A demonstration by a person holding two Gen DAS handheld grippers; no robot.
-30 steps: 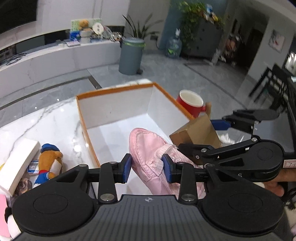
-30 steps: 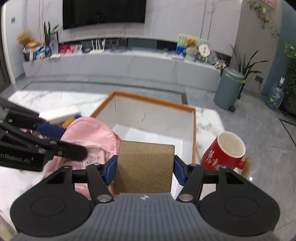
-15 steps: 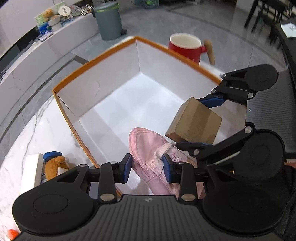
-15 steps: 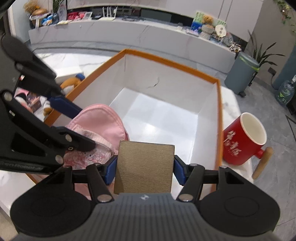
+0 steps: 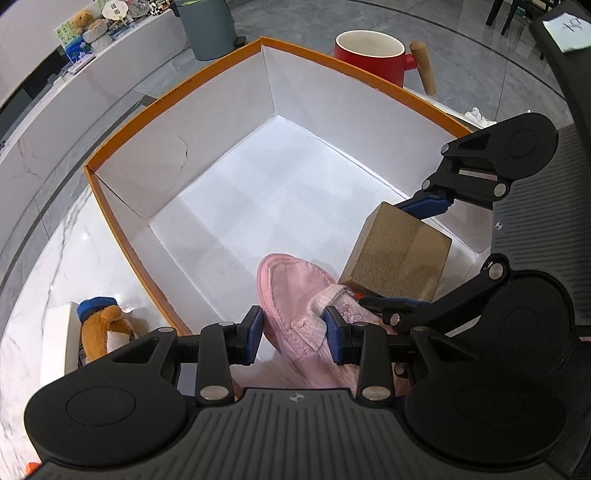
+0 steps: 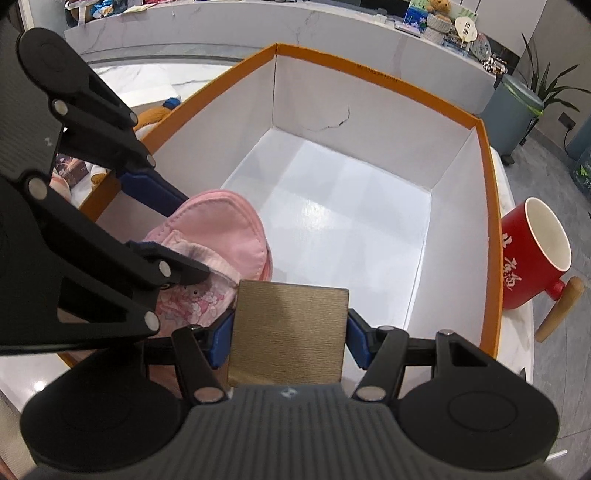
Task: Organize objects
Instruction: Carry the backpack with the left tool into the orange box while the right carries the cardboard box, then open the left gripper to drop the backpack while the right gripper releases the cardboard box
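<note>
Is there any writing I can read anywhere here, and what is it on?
Red mug: white brush characters, cut off, unreadable.
Orange box rim: small printed code, too blurred.
Pink shoe: cartoon print, no legible words.
Paper note: handwritten mark, unclear.
Shelf packages: too small.

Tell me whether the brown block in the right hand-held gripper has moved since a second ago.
Yes. The brown block was above the box's near rim; now it hangs lower, inside the orange-rimmed box, beside the pink shoe.
</note>
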